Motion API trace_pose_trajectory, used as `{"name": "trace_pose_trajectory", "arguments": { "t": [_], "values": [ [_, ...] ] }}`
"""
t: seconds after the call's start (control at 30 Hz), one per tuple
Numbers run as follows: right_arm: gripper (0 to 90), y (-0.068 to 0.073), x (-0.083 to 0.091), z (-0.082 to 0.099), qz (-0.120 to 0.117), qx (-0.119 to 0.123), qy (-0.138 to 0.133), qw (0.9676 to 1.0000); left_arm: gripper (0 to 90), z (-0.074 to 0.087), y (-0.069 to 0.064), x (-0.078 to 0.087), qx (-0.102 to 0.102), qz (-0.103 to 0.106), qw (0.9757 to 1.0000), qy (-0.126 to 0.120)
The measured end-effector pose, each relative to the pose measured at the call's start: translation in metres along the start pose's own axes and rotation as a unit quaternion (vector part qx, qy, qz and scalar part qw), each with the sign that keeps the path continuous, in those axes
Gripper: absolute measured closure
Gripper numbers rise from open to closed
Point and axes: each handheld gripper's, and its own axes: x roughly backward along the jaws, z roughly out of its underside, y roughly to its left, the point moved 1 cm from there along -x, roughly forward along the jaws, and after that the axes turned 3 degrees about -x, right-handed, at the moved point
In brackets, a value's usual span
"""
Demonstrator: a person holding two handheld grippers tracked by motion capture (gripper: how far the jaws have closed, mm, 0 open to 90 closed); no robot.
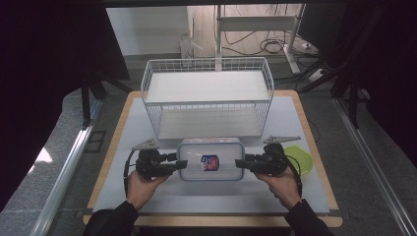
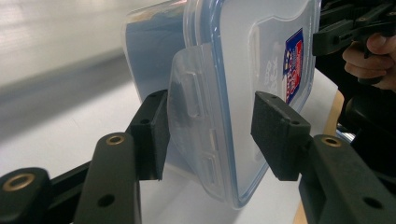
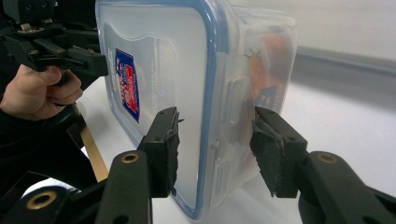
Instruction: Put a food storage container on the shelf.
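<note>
The box (image 1: pixel 210 159) lies on the table (image 1: pixel 300 118), just in front of the wire basket (image 1: pixel 207 93). The left gripper (image 1: pixel 182 163) straddles the box's left end, half open, one pad touching and the other (image 2: pixel 278 133) apart. The right gripper (image 1: pixel 239 162) straddles its right end, half open; contact unclear.

Between my black grippers (image 1: pixel 179 164) sits a clear box (image 1: pixel 210 158), blue-rimmed, red-and-blue label (image 1: pixel 210 162); beside my right one, a lime-green lid (image 1: pixel 301 158).

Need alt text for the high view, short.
Two hand-held tools, left tool and right tool, meet the short ends of a clear lidded food container on a white table. Behind it stands a white wire basket.
</note>
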Motion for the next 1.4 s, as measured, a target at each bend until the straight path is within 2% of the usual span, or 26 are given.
{"name": "trace_pose_trajectory", "arguments": {
  "t": [0.03,0.2,0.23,0.33,0.5,1.03,1.23,1.33,1.37,1.4],
  "values": [
    [52.2,0.001,0.001,-0.005,-0.001,0.004,-0.003,1.0000,48.2,-0.005,0.000,0.003,-0.009,-0.004,0.9999,-0.003],
    [52.2,0.004,0.002,-0.015,-0.004,0.013,-0.012,0.9998,48.2,-0.017,-0.001,0.010,-0.017,-0.011,0.9997,-0.010],
    [52.1,0.006,0.004,-0.023,-0.005,0.017,-0.015,0.9997,48.2,-0.023,-0.001,0.013,-0.020,-0.013,0.9996,-0.014],
    [52.1,0.008,0.005,-0.029,-0.006,0.022,-0.015,0.9996,48.2,-0.027,-0.001,0.016,-0.022,-0.015,0.9995,-0.017],
    [52.1,0.011,0.009,-0.048,-0.010,0.029,-0.022,0.9993,48.2,-0.045,-0.001,0.023,-0.027,-0.022,0.9991,-0.023],
    [52.0,0.019,0.020,-0.090,-0.017,0.040,-0.042,0.9982,48.2,-0.092,-0.001,0.042,-0.044,-0.033,0.9977,-0.039],
    [52.0,0.026,0.025,-0.117,-0.024,0.045,-0.054,0.9972,48.3,-0.117,-0.001,0.054,-0.051,-0.039,0.9968,-0.048],
    [52.0,0.029,0.027,-0.125,-0.023,0.049,-0.058,0.9969,48.3,-0.124,0.000,0.057,-0.054,-0.039,0.9964,-0.052],
    [52.0,0.031,0.029,-0.134,-0.022,0.052,-0.060,0.9966,48.4,-0.132,0.002,0.060,-0.054,-0.039,0.9962,-0.056],
    [52.0,0.031,0.029,-0.134,-0.022,0.052,-0.060,0.9966,48.4,-0.132,0.002,0.060,-0.054,-0.039,0.9962,-0.056]
  ]
}}
